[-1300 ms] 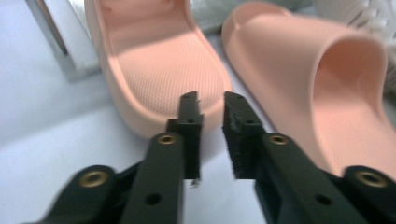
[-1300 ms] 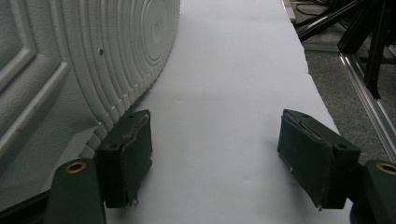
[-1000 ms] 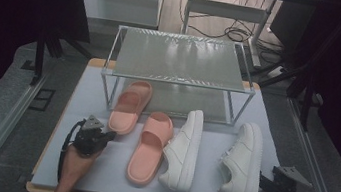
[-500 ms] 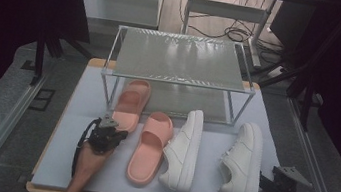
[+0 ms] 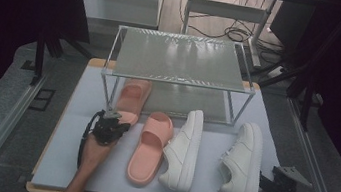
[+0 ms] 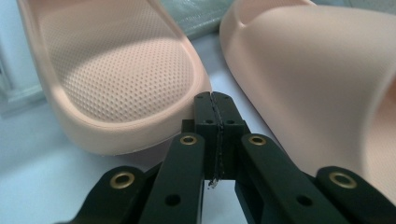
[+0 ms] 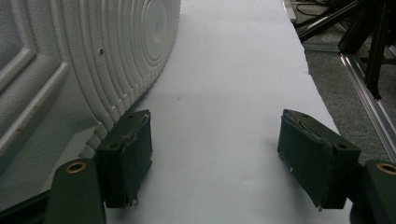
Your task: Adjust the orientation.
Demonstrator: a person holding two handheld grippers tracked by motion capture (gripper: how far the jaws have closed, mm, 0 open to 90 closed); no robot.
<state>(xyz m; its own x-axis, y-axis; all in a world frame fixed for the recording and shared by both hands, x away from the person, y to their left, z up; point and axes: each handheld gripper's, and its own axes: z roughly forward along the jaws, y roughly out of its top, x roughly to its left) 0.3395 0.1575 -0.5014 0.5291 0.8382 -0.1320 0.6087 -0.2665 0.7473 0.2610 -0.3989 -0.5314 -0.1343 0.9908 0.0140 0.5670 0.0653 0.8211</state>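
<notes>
Two black jaws of the left gripper [image 6: 215, 103] are pressed flat together with nothing between them, their tips at the heel rim of the far pink slide [image 6: 116, 74], where it nearly meets the near pink slide [image 6: 317, 84]. Over the last second this gripper has travelled from the near left of the mat up and right to that heel, so I judge the far slide is what it wants; the jaws would have to part before they can take the rim. From above, the left gripper [image 5: 109, 129] sits just near of that slide, whose toe lies under the wire shoe rack [image 5: 178, 59]. Its mate [image 5: 150, 146] lies just right, close enough to get nudged. Farther right lie two white sneakers [image 5: 182, 150] [image 5: 242, 161]. The right gripper [image 5: 281, 185] has not moved at the near right corner of the grey mat [image 5: 68, 127]; its jaws stand wide apart, released, empty, beside the right sneaker's ribbed sole [image 7: 93, 60]
</notes>
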